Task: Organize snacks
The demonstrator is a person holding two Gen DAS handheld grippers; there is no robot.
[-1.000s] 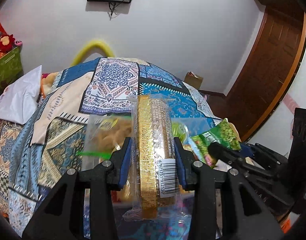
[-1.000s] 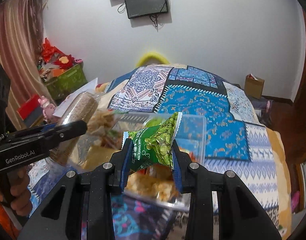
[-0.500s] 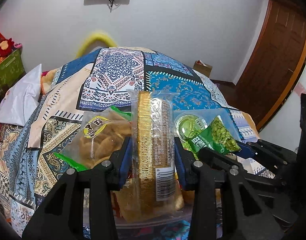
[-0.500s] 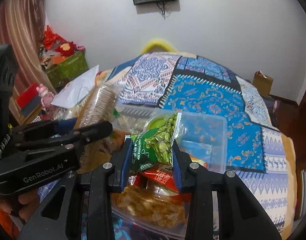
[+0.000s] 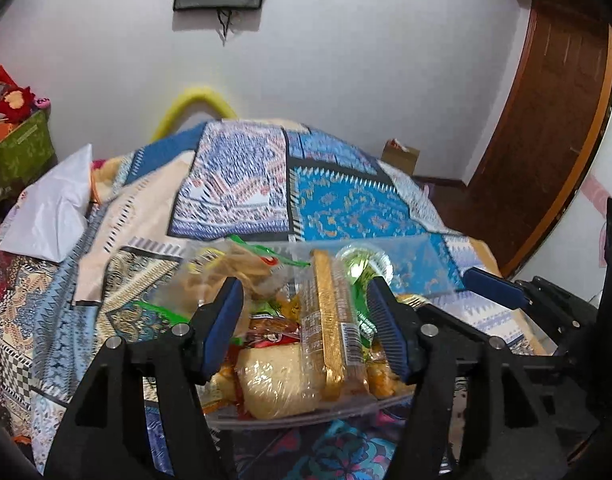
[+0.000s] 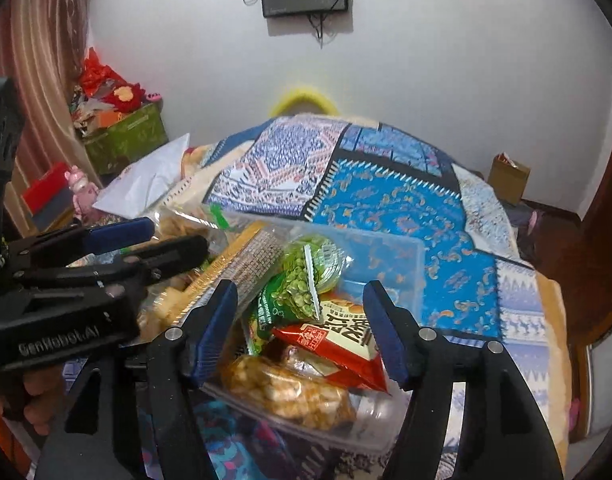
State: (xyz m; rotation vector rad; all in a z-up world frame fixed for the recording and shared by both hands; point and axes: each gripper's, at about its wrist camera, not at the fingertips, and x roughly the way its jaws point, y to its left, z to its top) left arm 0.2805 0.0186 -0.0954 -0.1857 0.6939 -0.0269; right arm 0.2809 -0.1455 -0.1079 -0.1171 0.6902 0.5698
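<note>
A clear plastic bin (image 5: pixel 433 256) (image 6: pixel 389 252) full of snack packs sits on the patterned bed. My left gripper (image 5: pixel 306 316) is open just above it, and the gold-striped biscuit pack (image 5: pixel 331 320) (image 6: pixel 242 264) lies loose in the bin between the jaws. My right gripper (image 6: pixel 300 320) is open over the bin. The green pea bag (image 6: pixel 290 292) lies on the heap, next to a red pack (image 6: pixel 337 340) and a bag of caramel popcorn (image 6: pixel 290 392). A bag of fried chips (image 5: pixel 226 268) leans at the bin's left end.
The bed's patchwork cover (image 5: pixel 337 200) stretches behind the bin. A white pillow (image 5: pixel 50 212) lies at left, a green box of clutter (image 6: pixel 126 136) stands by the curtain, a cardboard box (image 6: pixel 507 174) sits on the floor, and a wooden door (image 5: pixel 545 128) is at right.
Both grippers lowered their packs into the bin and opened. The biscuit pack and the green pea bag now lie released on the heap of snacks.
</note>
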